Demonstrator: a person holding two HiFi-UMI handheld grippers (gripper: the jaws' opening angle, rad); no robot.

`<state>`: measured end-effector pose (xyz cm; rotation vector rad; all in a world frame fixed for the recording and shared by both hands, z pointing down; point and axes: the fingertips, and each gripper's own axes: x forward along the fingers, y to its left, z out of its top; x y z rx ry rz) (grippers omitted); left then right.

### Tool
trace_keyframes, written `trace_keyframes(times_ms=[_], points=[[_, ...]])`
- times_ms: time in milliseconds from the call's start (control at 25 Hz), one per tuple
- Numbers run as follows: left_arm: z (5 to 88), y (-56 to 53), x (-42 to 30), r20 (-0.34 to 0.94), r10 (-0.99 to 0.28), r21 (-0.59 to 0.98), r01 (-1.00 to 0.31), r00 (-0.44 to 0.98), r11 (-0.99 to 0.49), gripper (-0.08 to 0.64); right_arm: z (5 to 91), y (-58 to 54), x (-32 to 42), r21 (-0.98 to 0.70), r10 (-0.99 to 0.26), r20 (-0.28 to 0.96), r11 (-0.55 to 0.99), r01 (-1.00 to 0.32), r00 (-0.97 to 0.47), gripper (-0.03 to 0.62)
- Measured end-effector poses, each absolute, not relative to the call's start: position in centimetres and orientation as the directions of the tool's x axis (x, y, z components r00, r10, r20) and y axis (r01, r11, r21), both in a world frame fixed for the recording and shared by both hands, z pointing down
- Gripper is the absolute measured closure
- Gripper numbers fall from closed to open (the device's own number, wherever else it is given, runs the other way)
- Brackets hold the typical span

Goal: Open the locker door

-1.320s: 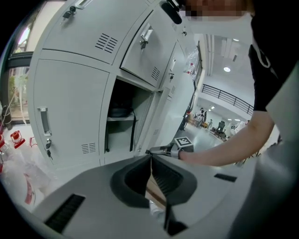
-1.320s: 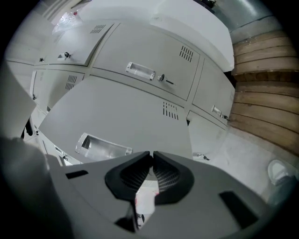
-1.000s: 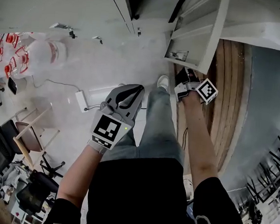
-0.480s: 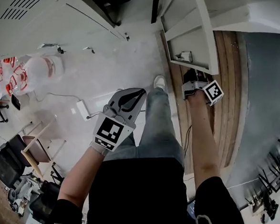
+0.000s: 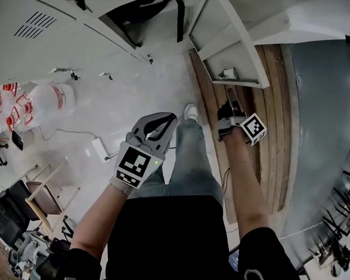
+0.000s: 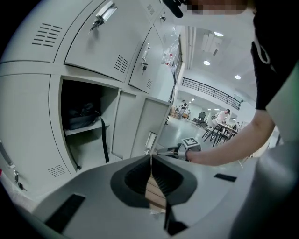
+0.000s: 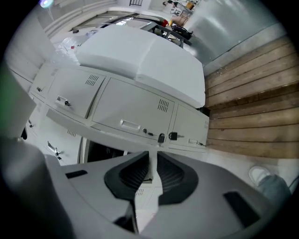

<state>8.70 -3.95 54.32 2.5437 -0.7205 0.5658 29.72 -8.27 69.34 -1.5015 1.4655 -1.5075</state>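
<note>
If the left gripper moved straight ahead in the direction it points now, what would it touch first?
The left gripper would most likely meet the open locker door first, near its free edge beside the right gripper. Depth is unclear, so this is uncertain.

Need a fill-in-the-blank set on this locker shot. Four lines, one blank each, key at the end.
1. The pale grey metal locker door stands ___.
2. On the shelf inside that locker sits a ___ bag.
3. The jaws of the left gripper are ___, with nothing between them.
4. The right gripper, shut on the door's free edge, is above ___ floor planks.

Missing words: open; black; shut; wooden
</note>
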Motion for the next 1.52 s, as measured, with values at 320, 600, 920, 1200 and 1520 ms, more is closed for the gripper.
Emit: trace_keyframes(times_ms=[320,600,920,1200,1520], points=[[49.9,-4.7,4.2,0.467,-0.497,0.267,-0.652,0.731,-0.709,0.535,62.3,-8.7,19.6,-0.937,-0.865,0.243,-0.093,-0.336,-0.439,0.543],[43.0,-5.2,0.6,0.394,-0.621,0.233,-0.727,0.678,-0.646,0.535,51.7,-9.1,11.8,-0.818,-0.750,0.200,0.226,-0.529,-0.630,0.543],[32.5,-4.7,-2.1,0.253,-0.736,0.138,-0.776,0.628,-0.615,0.535,35.5,-7.6,4.7,-0.555,-0.621,0.083,0.621,-0.553,-0.780,0.543],[25.6,-4.6,-4.6,0.138,-0.802,0.063,-0.813,0.581,-0.578,0.535,25.9,-6.9,2.4,-0.272,-0.570,0.028,0.786,-0.554,-0.821,0.543],[23.1,-5.4,-6.5,0.087,-0.841,0.030,-0.846,0.533,-0.533,0.535,22.5,-6.7,0.7,-0.128,-0.548,0.024,0.828,-0.547,-0.836,0.543]])
